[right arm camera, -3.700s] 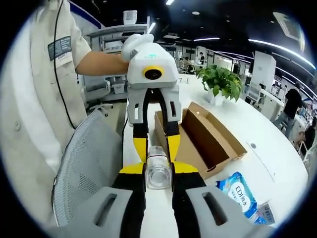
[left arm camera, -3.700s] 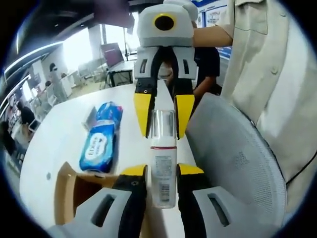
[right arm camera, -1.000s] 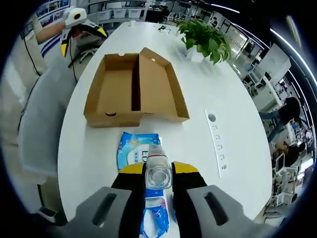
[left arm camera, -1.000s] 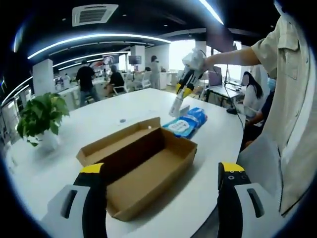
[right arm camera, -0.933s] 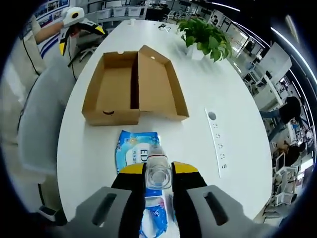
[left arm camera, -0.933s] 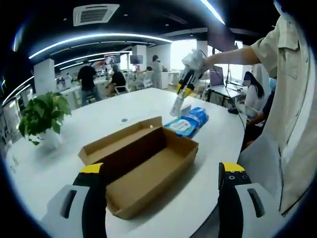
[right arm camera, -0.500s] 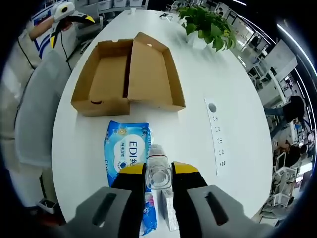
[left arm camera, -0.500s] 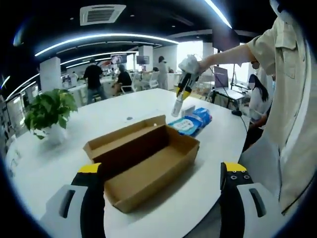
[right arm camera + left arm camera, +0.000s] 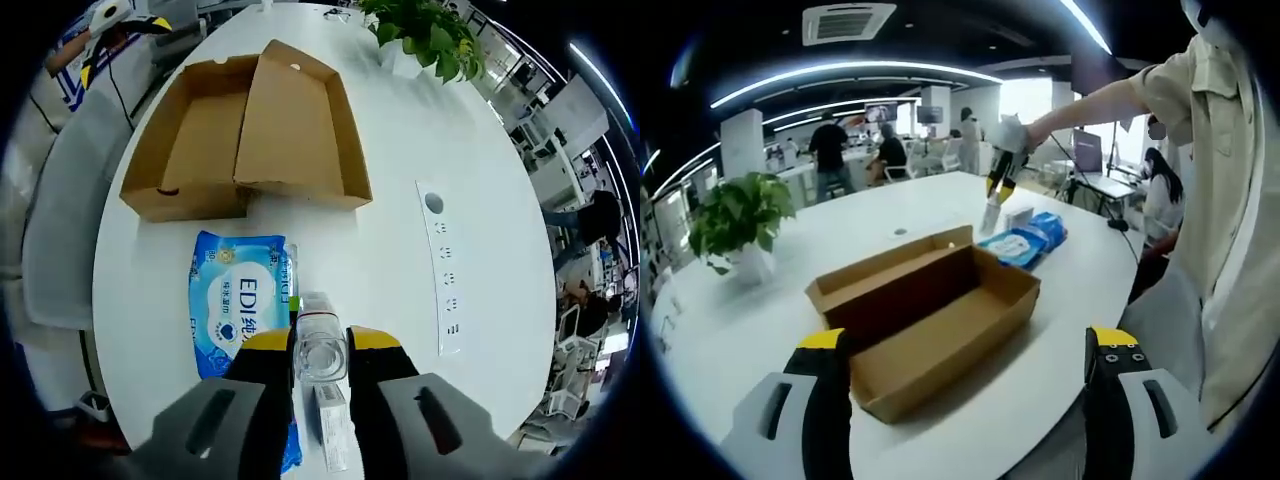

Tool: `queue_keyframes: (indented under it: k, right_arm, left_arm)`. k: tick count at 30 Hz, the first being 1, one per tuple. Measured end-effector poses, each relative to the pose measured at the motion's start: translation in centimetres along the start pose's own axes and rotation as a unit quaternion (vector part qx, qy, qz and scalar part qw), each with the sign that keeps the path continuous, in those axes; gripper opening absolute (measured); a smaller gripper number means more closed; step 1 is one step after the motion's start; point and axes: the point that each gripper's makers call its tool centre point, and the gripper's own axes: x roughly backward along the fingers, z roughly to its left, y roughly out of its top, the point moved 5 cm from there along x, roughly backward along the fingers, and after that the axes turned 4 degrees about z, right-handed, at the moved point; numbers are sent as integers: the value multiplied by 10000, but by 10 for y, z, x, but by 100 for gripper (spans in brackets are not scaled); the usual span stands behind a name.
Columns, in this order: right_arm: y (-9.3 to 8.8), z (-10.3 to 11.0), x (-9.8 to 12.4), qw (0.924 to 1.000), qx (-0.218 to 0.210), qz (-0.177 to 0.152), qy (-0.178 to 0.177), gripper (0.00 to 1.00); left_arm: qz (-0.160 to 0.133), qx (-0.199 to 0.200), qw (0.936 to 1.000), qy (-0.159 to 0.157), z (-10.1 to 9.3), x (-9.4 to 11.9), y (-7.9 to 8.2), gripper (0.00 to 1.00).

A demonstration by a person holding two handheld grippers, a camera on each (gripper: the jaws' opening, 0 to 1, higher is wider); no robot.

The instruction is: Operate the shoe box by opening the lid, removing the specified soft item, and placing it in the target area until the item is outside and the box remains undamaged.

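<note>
Placement step in hand. Shoe box point(image 9: 250, 140) open on white bench point(image 9: 420, 120). Right tool point(image 9: 320, 345) clamped on clear bottle point(image 9: 320, 350), above blue wipes pack point(image 9: 235, 300). Left tool point(image 9: 965, 350) spread wide, holding nothing. Next, by judgement: lower bottle beside pack, then release.

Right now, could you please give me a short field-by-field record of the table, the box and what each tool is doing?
Surface: white table
Shoe box: open cardboard shoe box, lid folded flat beside the tray, nothing visible inside
Blue pack: blue wipes pack lying on the table outside the box
Right tool: right tool shut on a clear bottle, held above the table by the pack
Left tool: left tool open, holding nothing, facing the box
Small carton: small white carton on the table under the right tool
Background: potted plant at the far edge
</note>
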Motion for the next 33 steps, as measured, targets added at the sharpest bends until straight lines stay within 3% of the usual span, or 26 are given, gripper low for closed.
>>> queue_keyframes:
  k: [12,33]
  right_arm:
    - [0,1,-22,9961,659,568,148,17]
    - [4,-1,-31,9963,501,672,192,18]
  left_arm:
    - [168,66,9998,111,5,4,-12,100]
    - [338,179,9992,86,4,1,-28,100]
